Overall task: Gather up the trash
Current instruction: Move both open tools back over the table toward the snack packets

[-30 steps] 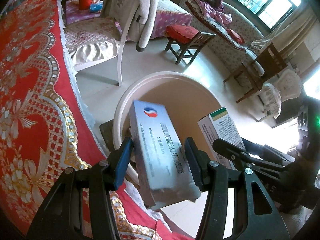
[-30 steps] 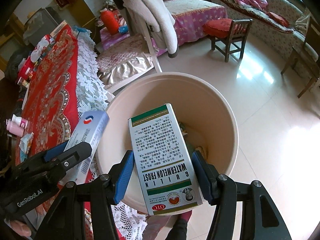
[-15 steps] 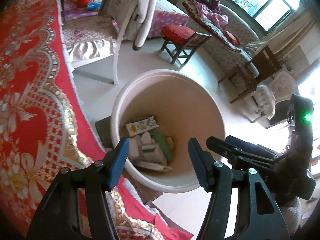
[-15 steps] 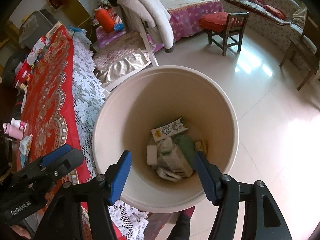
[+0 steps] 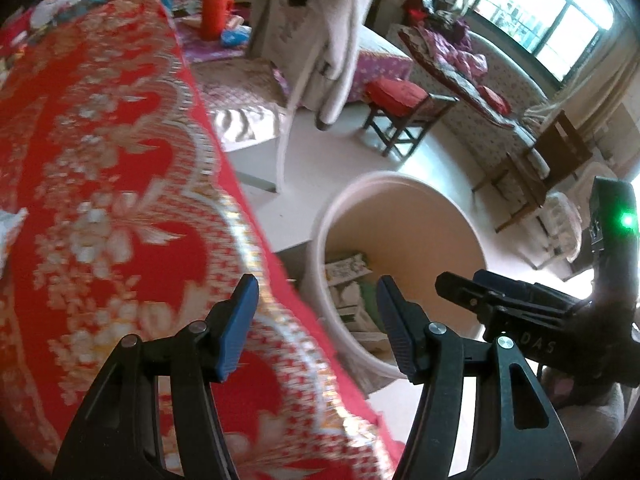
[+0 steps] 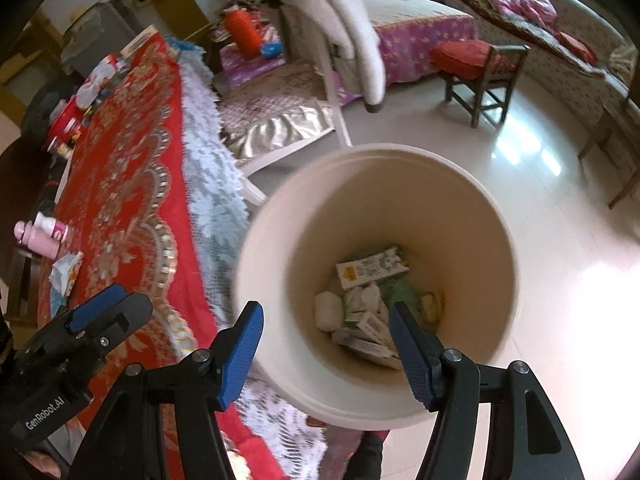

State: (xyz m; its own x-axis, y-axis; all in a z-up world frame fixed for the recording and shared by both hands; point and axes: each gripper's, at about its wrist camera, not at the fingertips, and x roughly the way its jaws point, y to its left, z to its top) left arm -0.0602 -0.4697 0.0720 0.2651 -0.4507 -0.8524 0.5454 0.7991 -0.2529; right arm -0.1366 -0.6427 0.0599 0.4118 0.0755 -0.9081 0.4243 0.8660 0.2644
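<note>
Cream plastic forms the round bin (image 6: 492,216) standing on the pale tiled floor (image 6: 560,240) just beside the desk, and the trash lies at its bottom: a pile of small cartons and crumpled papers (image 6: 368,308), with one flat white-and-green box (image 6: 372,266) resting on top toward 12 o'clock of the heap.

From the right wrist view, the right claw (image 6: 326,344) hangs over the bin's mouth, its blue-padded fingers spread wide with nothing between them. At 8 o'clock of this view the left claw (image 6: 104,310) shows from the side, over the desk's edge.

From the left wrist view, the left claw (image 5: 316,320) is likewise released and empty, one finger over the red and gold patterned cloth (image 5: 100,160), the other over the bin (image 5: 400,184). The right claw (image 5: 480,292) appears at 4 o'clock.

On the cloth-covered desk (image 6: 120,168), toward 9 o'clock in the right wrist view, lie a pink bottle (image 6: 38,234) and a crumpled wrapper (image 6: 66,272), well apart from the bin. White lace (image 6: 212,184) edges the cloth.
</note>
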